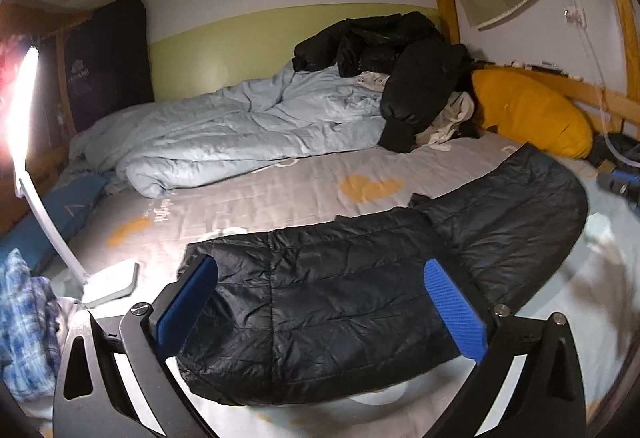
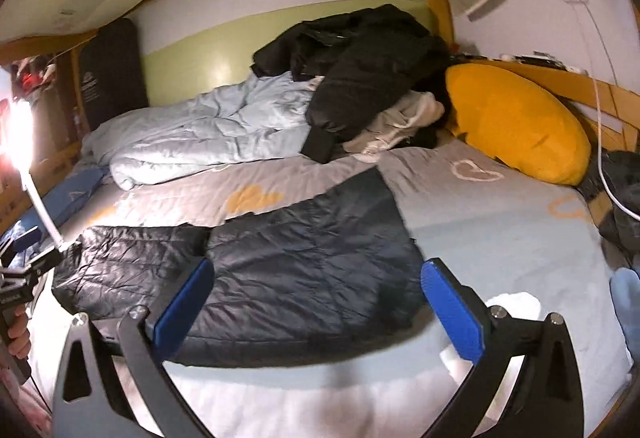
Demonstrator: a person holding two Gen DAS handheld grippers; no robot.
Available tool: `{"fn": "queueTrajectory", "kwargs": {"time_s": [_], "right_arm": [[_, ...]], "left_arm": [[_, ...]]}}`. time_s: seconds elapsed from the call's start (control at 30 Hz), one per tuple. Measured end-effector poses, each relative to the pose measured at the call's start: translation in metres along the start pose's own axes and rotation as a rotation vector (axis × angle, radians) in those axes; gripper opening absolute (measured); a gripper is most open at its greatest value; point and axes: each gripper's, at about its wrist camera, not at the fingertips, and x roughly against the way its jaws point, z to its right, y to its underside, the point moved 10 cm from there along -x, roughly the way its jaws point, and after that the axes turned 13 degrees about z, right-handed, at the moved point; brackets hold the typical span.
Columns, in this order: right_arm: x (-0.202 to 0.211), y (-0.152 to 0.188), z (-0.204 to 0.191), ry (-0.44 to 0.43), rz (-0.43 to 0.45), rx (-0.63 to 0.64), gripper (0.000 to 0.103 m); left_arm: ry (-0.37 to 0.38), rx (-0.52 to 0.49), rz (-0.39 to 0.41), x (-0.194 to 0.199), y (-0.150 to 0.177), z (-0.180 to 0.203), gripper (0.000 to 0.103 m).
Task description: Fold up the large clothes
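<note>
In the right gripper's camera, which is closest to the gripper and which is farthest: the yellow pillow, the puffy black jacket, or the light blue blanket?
From the right gripper:
1. Puffy black jacket, flat on the bed right between its open fingers.
2. Yellow pillow, back on the right.
3. Light blue blanket, bunched at the back left, roughly as far as the pillow; too close to call.

A rumpled pale-blue quilted duvet (image 1: 240, 134) sprawls beside a plump mustard-yellow pillow (image 2: 516, 122); a glaring white desk lamp (image 1: 28, 110), perhaps clip-mounted.

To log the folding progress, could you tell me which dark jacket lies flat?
The quilted jacket spread on the grey bedsheet nearest the tongs; the other black jacket is heaped by the yellow pillow.
</note>
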Motion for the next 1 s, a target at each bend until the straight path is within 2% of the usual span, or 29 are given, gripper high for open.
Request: {"fn": "queueTrajectory", "kwargs": {"time_s": [0.27,0.33,0.4,0.43,0.53,0.63,0.67,0.73,0.8,0.87,0.93,1.0], "right_arm": [[0.003,0.0,0.008,0.012,-0.007,-0.034,0.103],[0.005,0.0,0.008,0.018,-0.001,-0.022,0.103],[0.006,0.0,0.007,0.013,-0.001,-0.016,0.103],[0.006,0.001,0.006,0.013,-0.003,-0.013,0.103],[0.007,0.003,0.005,0.019,-0.007,-0.019,0.103],[0.006,0.005,0.008,0.031,-0.002,-0.032,0.103],[0.007,0.004,0.013,0.066,0.015,-0.041,0.103],[0.012,0.003,0.032,0.175,0.064,-0.082,0.103],[0.014,0.003,0.054,0.242,0.094,-0.161,0.103],[0.011,0.009,0.07,0.25,0.073,-0.247,0.103],[0.002,0.021,0.08,0.216,0.003,-0.343,0.103],[-0.004,0.032,0.087,0.218,-0.04,-0.402,0.103]], "left_arm": [[-0.012,0.023,0.015,0.007,-0.002,0.005,0.103],[-0.043,0.106,0.007,0.01,0.001,0.0,0.103],[-0.027,0.199,0.01,0.014,0.004,-0.001,0.103],[-0.019,0.21,0.008,0.015,0.005,-0.001,0.103],[-0.061,0.161,-0.004,0.012,0.01,-0.006,0.103],[-0.096,0.176,-0.004,0.01,0.014,-0.021,0.103],[-0.105,0.185,-0.005,0.01,0.015,-0.027,0.103],[-0.144,0.199,0.001,0.009,0.016,-0.041,0.103],[-0.183,0.207,-0.006,0.006,0.019,-0.056,0.103],[-0.199,0.218,-0.032,0.003,0.025,-0.067,0.103],[-0.212,0.244,-0.065,0.0,0.032,-0.078,0.103],[-0.218,0.266,-0.076,-0.002,0.037,-0.086,0.103]]}}
